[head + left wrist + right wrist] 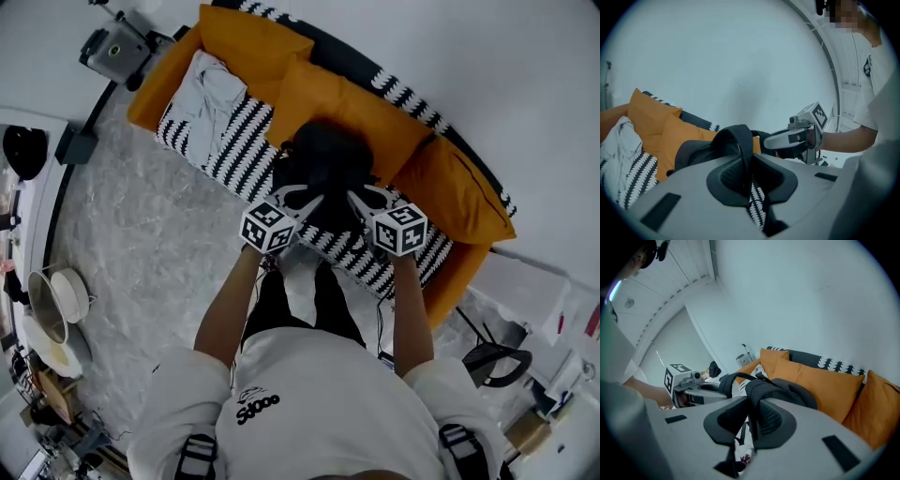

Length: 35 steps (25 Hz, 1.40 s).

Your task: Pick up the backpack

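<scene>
A black backpack (323, 169) hangs above the sofa (234, 150) between my two grippers. My left gripper (298, 199) is shut on one black shoulder strap (739, 140), which runs pinched between its pads. My right gripper (359, 200) is shut on the other strap (754, 394), also pinched between its pads. In the left gripper view the bag's body (693, 152) lies just beyond the jaws, with the right gripper (787, 138) to its right. In the right gripper view the bag (787, 390) shows ahead, with the left gripper (701, 390) at the left.
The sofa has an orange frame, orange cushions (347, 108) along the back and a black-and-white patterned seat. A white cloth (211, 98) lies at its left end. A side table with bowls (52, 305) stands at the left. A white wall (740, 61) is behind the sofa.
</scene>
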{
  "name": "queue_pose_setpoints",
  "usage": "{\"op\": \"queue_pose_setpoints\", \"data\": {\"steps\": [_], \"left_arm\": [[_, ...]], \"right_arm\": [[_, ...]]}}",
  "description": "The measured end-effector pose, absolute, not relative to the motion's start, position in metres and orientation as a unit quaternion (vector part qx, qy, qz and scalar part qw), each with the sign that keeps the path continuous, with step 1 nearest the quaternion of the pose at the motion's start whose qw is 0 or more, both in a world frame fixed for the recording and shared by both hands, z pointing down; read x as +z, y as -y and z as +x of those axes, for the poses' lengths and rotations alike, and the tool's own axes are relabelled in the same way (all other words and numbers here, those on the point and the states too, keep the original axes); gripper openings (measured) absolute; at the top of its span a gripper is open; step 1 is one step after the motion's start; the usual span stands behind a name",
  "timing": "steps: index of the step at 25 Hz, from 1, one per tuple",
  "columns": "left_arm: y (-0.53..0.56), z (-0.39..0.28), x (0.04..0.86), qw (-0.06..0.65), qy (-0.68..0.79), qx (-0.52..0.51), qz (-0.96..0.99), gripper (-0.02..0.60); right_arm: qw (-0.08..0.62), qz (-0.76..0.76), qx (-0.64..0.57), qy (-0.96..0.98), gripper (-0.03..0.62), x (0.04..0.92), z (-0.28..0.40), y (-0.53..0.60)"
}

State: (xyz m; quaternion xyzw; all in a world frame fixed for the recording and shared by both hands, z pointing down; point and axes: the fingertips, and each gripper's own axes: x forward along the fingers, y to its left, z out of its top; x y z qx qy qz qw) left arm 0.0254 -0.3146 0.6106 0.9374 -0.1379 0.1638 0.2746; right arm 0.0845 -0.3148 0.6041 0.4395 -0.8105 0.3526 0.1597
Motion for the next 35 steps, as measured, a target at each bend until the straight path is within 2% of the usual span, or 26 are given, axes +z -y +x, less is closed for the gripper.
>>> {"op": "queue_pose_setpoints", "data": {"steps": [14,20,29,35], "left_arm": [[0.313,0.002,0.533,0.244,0.164,0.129,0.947,0.044],[0.31,-0.023,0.507,0.223,0.176,0.119,0.951,0.044],[0.297,-0.053,0.433,0.153,0.191,0.067,0.967,0.044],[0.303,-0.062,0.366,0.068,0.218,0.057,0.972,0.044]], "right_arm": [[0.154,0.434,0.318,0.829,0.067,0.536,0.054,0.304],[0.125,0.415,0.325,0.841,0.064,0.513,0.029,0.297],[0.107,0.399,0.261,0.872,0.063,0.436,0.007,0.287],[0.09,0.399,0.191,0.892,0.063,0.368,-0.006,0.295]]}}
